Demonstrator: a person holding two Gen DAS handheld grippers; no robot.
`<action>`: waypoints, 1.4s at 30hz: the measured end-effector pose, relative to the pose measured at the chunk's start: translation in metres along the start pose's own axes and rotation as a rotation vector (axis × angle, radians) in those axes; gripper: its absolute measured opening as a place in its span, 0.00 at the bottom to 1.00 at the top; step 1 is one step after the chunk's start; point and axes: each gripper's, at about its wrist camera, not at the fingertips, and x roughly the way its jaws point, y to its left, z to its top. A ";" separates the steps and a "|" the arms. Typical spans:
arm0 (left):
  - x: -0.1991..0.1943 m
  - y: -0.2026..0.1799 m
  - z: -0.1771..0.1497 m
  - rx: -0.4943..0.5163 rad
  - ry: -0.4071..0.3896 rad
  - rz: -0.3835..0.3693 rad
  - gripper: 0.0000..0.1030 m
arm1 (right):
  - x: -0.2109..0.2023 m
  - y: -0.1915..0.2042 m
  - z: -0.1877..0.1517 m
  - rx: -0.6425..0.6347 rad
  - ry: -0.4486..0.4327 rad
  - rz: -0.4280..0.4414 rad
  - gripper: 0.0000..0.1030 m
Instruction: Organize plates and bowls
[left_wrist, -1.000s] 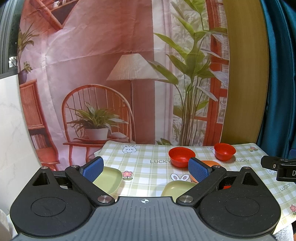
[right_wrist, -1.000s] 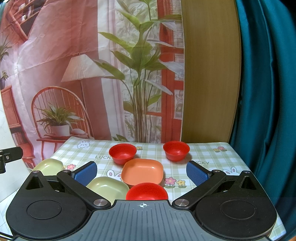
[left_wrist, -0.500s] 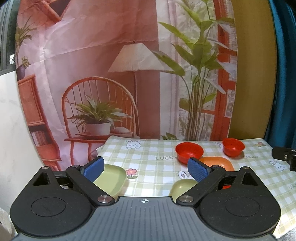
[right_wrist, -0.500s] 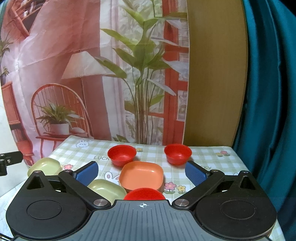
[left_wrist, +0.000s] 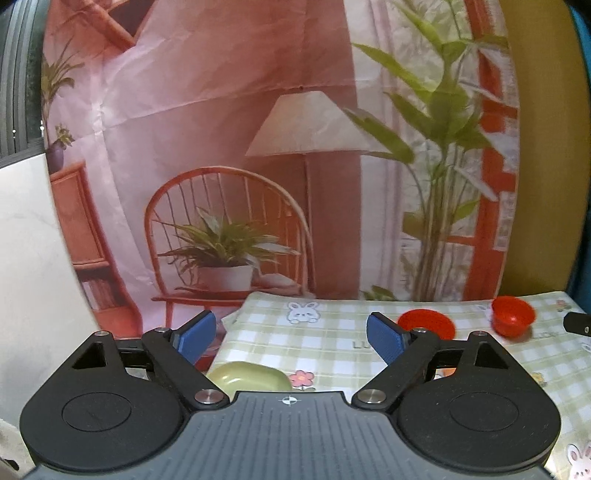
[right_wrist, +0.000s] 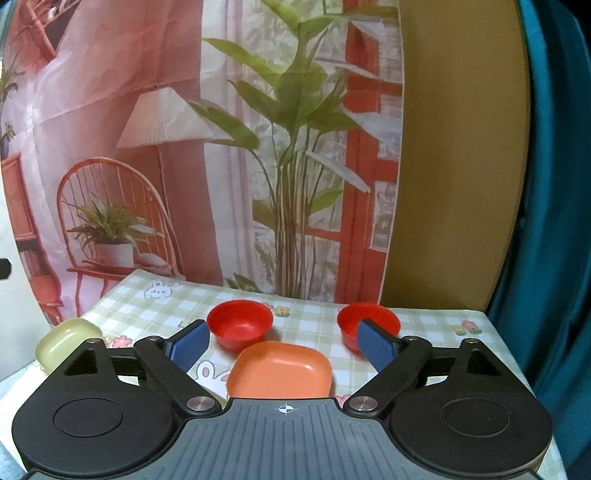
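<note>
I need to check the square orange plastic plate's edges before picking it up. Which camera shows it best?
The right wrist view: the square orange plastic plate lies nearly whole between the open right claw fingers, only its near edge hidden. The left wrist view shows just an orange sliver behind the left claw's linkage.

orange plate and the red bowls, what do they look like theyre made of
Orange plate: probably plastic or melamine, with a smooth semi-matte finish; uniform colour, soft rounded corners, only dull highlights.
Red bowls: likely the same kind of plastic; solid colour, thin even rims, a soft sheen rather than a glassy glaze. Glazed ceramic can't be fully ruled out from looks alone.
</note>
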 end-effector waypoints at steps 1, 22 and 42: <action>0.003 0.000 0.001 -0.004 0.004 0.003 0.88 | 0.006 0.000 0.000 -0.001 0.004 0.002 0.80; 0.116 -0.051 -0.105 -0.028 0.365 -0.163 0.76 | 0.131 0.026 -0.061 -0.025 0.284 0.180 0.43; 0.137 -0.056 -0.145 -0.114 0.543 -0.267 0.26 | 0.165 0.041 -0.083 -0.127 0.466 0.234 0.18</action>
